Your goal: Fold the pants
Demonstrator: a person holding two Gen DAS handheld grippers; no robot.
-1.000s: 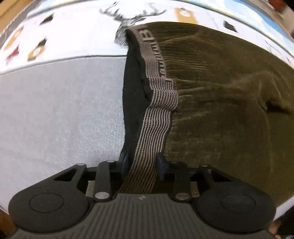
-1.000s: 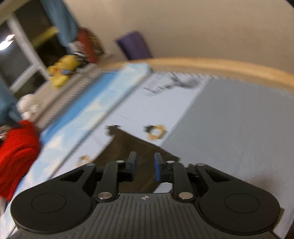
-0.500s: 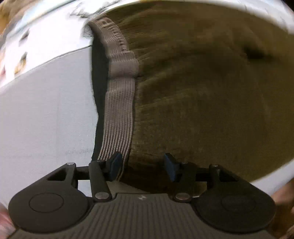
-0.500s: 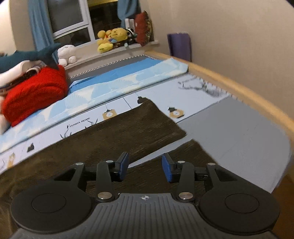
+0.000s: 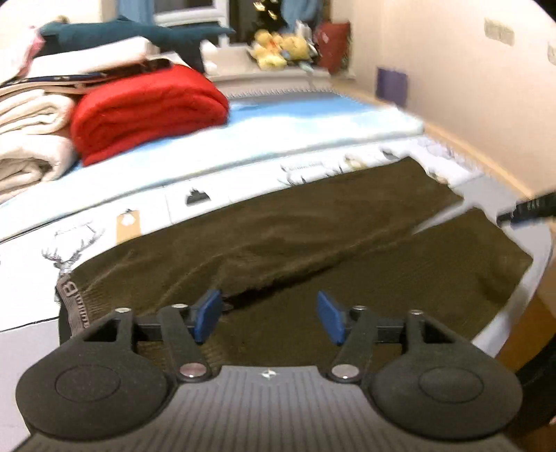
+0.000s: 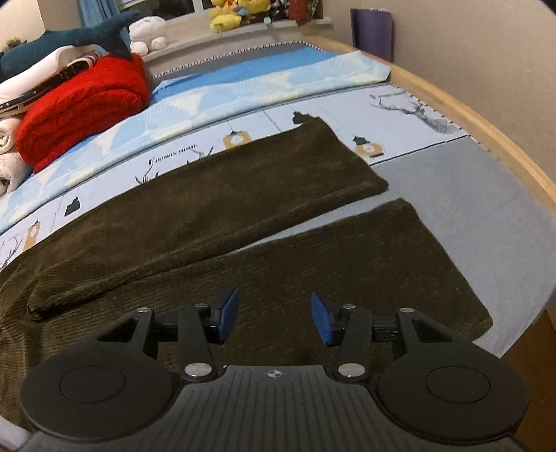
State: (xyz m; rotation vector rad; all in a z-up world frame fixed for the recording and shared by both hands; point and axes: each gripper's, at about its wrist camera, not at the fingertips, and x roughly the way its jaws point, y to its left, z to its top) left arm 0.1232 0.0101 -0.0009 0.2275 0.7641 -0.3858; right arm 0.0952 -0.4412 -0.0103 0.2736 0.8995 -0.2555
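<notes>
The left tool (image 5: 266,321) is wide open, and nothing sits between its blue pads (image 5: 207,314). It hangs just above the top part of the pants (image 5: 312,250), close to where the two legs split. The striped waistband (image 5: 71,302) shows at the left edge of that view.

The right tool (image 6: 274,318) is let go too, with its blue pads (image 6: 229,309) far apart and nothing in them. It hangs over the near leg of the pants (image 6: 347,264).

The pants are dark brown with thin ridges. They lie flat on the bed (image 6: 469,194). Both legs stretch out toward the right side of the bed. The near leg lies on the plain grey part of the bed cover. The far leg (image 6: 243,187) lies partly on the light blue part with little pictures of deer and cats. A thin gap of grey cover shows between the two leg ends.

Farther back, a folded red blanket (image 6: 83,107) rests on the bed. White folded bedding (image 5: 31,139) sits beside it, on its left. A dark blue shark toy (image 6: 69,40) lies on top of the pile. Yellow soft toys (image 6: 229,14) sit on the window ledge at the very back.
</notes>
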